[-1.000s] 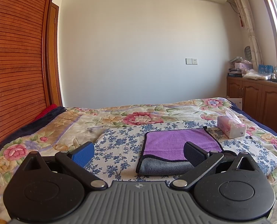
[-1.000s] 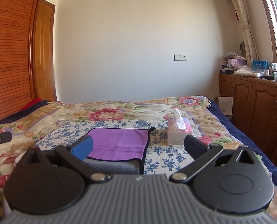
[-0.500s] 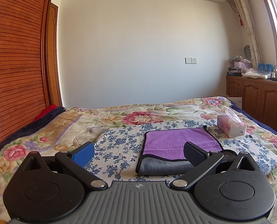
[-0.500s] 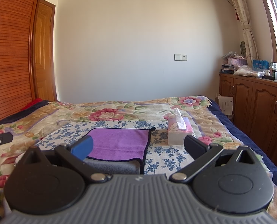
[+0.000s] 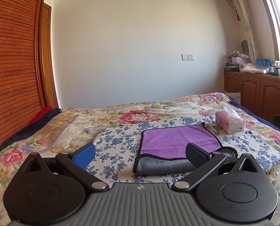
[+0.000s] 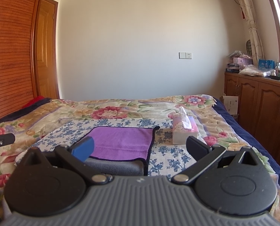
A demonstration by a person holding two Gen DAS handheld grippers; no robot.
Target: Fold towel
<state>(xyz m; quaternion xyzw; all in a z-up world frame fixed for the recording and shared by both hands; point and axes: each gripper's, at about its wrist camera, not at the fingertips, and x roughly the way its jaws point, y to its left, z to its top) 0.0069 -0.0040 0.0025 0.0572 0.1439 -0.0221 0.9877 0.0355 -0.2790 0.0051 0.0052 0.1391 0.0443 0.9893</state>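
Observation:
A purple towel [image 5: 175, 141] with a grey underside and dark trim lies folded on the blue-flowered cloth [image 5: 117, 143] on the bed. It also shows in the right wrist view [image 6: 123, 143]. My left gripper [image 5: 140, 155] is open and empty, hovering near the towel's near edge, its right finger over the towel's near right part. My right gripper [image 6: 140, 147] is open and empty, its left finger over the towel's near left part. The grey folded edge [image 5: 162, 166] faces me.
A pink tissue box [image 5: 230, 122] stands on the bed right of the towel, also in the right wrist view [image 6: 184, 130]. A wooden cabinet [image 6: 256, 103] lines the right side. A slatted wooden wardrobe [image 5: 13, 66] is on the left.
Both views shift only slightly. The towel lies as before and both grippers stay open.

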